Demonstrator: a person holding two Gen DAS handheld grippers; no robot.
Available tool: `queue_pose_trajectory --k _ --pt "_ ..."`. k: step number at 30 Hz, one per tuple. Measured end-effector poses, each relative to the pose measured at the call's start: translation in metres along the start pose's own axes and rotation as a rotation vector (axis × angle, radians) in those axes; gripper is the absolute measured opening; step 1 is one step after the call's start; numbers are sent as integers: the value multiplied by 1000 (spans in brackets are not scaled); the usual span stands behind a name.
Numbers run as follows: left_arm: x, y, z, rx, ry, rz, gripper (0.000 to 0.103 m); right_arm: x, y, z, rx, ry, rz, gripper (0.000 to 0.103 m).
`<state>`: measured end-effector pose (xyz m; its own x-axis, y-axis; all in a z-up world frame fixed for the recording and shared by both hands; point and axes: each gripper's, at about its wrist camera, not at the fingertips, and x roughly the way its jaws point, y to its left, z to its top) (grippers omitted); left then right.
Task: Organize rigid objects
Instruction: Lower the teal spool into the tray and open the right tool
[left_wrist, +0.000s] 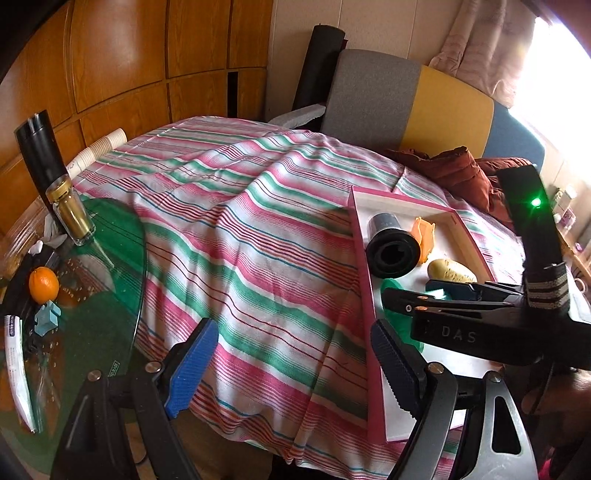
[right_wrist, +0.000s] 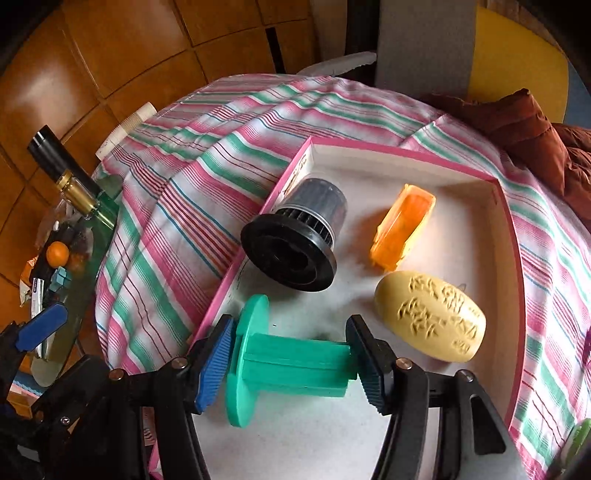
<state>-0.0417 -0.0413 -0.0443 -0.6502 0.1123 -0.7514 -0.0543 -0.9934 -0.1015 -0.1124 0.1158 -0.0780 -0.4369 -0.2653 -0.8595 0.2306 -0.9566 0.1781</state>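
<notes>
The right gripper (right_wrist: 290, 360) squeezes a green spool (right_wrist: 291, 363) over bare tray floor near the pink tray edge (right_wrist: 240, 266). The left gripper (left_wrist: 295, 365) hangs wide apart above the striped cloth (left_wrist: 240, 240).

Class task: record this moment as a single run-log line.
right gripper: shut on green plastic spool | above pink-rimmed white tray | left gripper: open, empty | tray holds black filter

The raised letters "DAS" stand on the black body of the right gripper (left_wrist: 458, 334), seen from the left wrist camera. The yellow oval (right_wrist: 430, 319) in the tray bears carved characters, too stylised to read. Print on the white packet (left_wrist: 16, 373) at the left edge and on the tray's pink rim (right_wrist: 291, 181) is too blurred to read.
</notes>
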Motion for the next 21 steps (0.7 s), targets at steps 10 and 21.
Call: queue_pose_trajectory --k 10,21 --pt "-8 -8 0 25 -14 -1 85 -39 -10 -7 31 -101 -8 63" --pt "-17 -24 1 76 -26 7 85 -89 -38 -35 47 -192 -70 63"
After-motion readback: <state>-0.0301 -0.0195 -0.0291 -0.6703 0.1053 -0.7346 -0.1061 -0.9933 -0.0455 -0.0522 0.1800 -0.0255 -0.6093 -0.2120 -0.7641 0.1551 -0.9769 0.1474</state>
